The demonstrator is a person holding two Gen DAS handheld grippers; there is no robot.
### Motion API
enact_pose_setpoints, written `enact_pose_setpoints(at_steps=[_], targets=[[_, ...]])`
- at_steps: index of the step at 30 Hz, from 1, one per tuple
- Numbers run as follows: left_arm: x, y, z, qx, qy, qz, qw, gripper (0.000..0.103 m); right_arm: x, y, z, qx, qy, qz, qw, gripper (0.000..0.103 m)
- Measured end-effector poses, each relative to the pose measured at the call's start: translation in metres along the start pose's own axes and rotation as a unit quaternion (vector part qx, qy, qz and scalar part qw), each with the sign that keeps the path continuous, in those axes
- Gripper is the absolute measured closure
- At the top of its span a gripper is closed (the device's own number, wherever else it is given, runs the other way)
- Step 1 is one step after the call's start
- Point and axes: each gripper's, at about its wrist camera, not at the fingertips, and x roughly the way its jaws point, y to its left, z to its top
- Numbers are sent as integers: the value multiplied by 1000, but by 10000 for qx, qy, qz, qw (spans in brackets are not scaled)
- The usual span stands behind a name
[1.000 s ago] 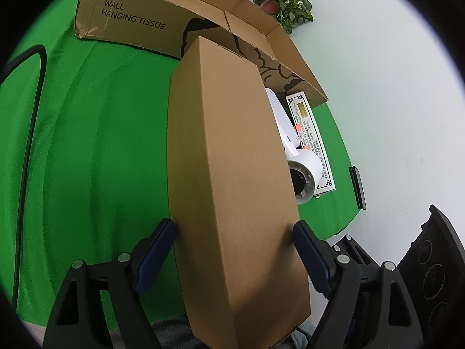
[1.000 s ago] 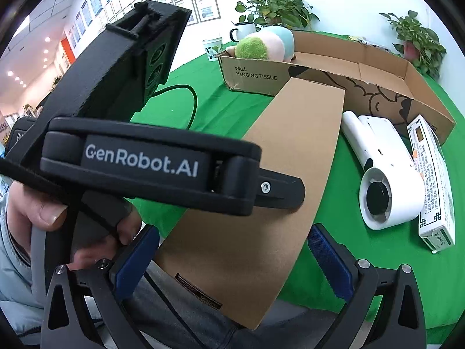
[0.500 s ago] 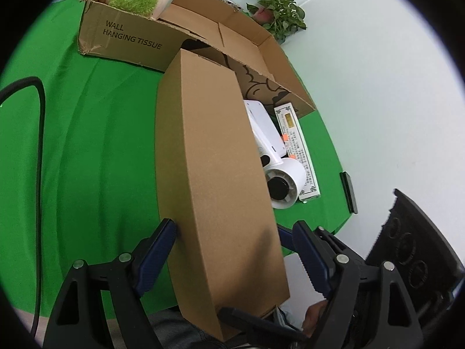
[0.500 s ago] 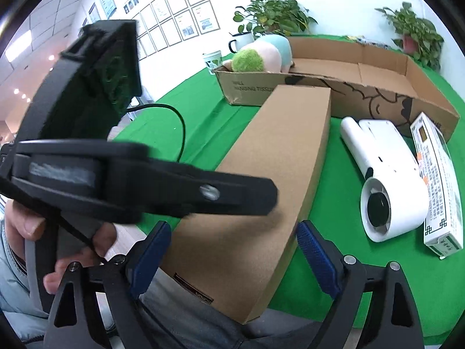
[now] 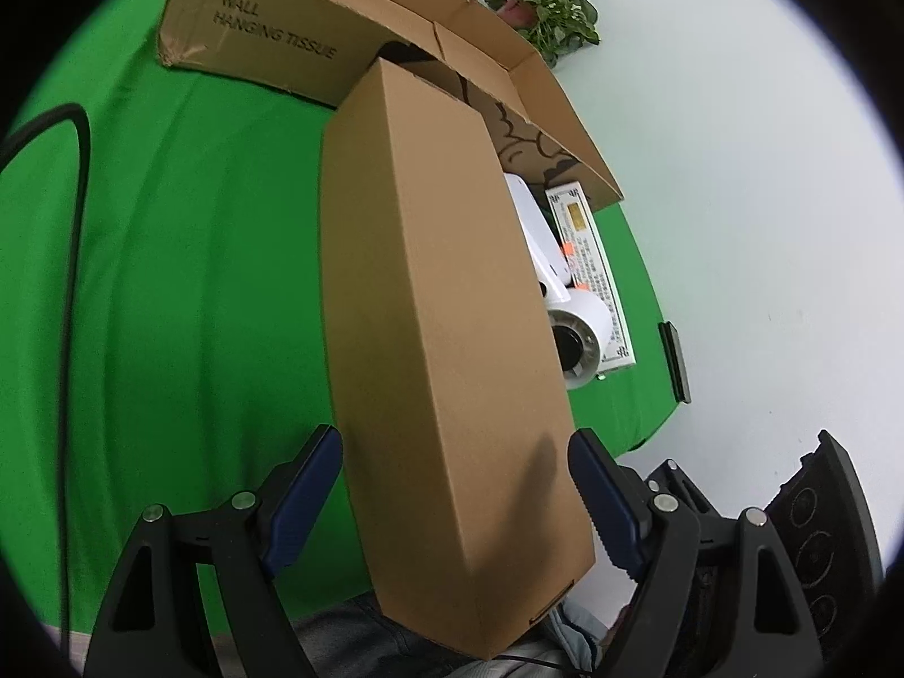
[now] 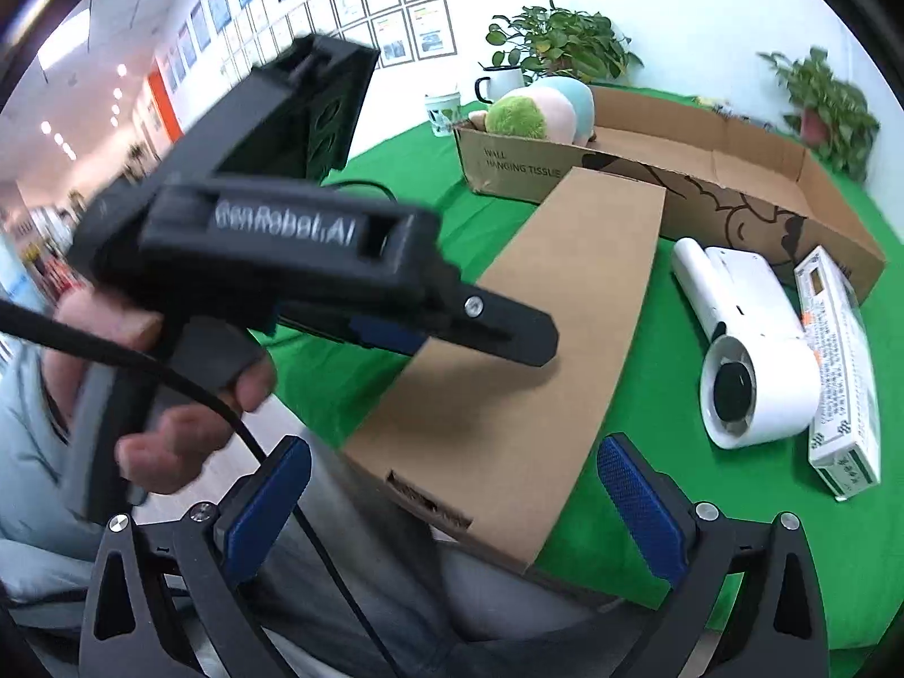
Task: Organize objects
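Observation:
A long brown cardboard box [image 5: 429,311] lies lengthwise on the green table, its near end sticking out over the person's lap. My left gripper [image 5: 455,491] is shut on it, one blue pad pressed to each long side. In the right wrist view the same box [image 6: 537,339] runs away from me, with the left gripper's black finger [image 6: 486,327] on its side. My right gripper [image 6: 455,503] hangs over the near end with its jaws opening wide. The box corner sits between the pads, which do not touch it.
A large open carton [image 6: 734,169] marked WALL HANGING TISSUE lies across the back, a plush toy [image 6: 537,113] in its left end. A white handheld appliance [image 6: 751,339] and a white-green packet [image 6: 836,350] lie right of the long box. A black cable [image 5: 73,226] crosses the left.
The right gripper's jaws narrowed around the box's near end half a second ago and have spread wide again. The left gripper keeps its hold, and the box has barely shifted.

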Motion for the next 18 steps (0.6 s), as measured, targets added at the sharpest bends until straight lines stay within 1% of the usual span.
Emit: enact_pose_setpoints(at_steps=[2, 4, 7, 9, 11, 12, 16, 18], targets=[[5, -1, -4, 48, 77, 4, 10000, 21, 6, 3, -2, 1, 25, -146, 9999, 1], [8, 1, -8, 18, 132, -51, 9999, 22, 9, 6, -4, 14, -62, -294, 9995, 1], [8, 4, -12, -52, 91, -208, 9997, 22, 16, 10, -6, 73, -184, -630, 9978, 0], [7, 7, -13, -85, 70, -250, 9996, 25, 19, 11, -5, 142, -209, -726, 9970, 0], [7, 8, -14, -114, 55, -277, 9995, 25, 19, 12, -7, 149, -265, -824, 9961, 6], [8, 7, -16, -109, 77, -288, 9995, 25, 18, 12, -7, 165, -284, -934, 9951, 12], [11, 5, -19, -90, 116, -297, 9995, 25, 16, 7, -9, 256, -276, -927, 9950, 13], [11, 7, -19, -152, 111, -333, 9993, 25, 13, 3, -9, 351, -285, -853, 9953, 13]])
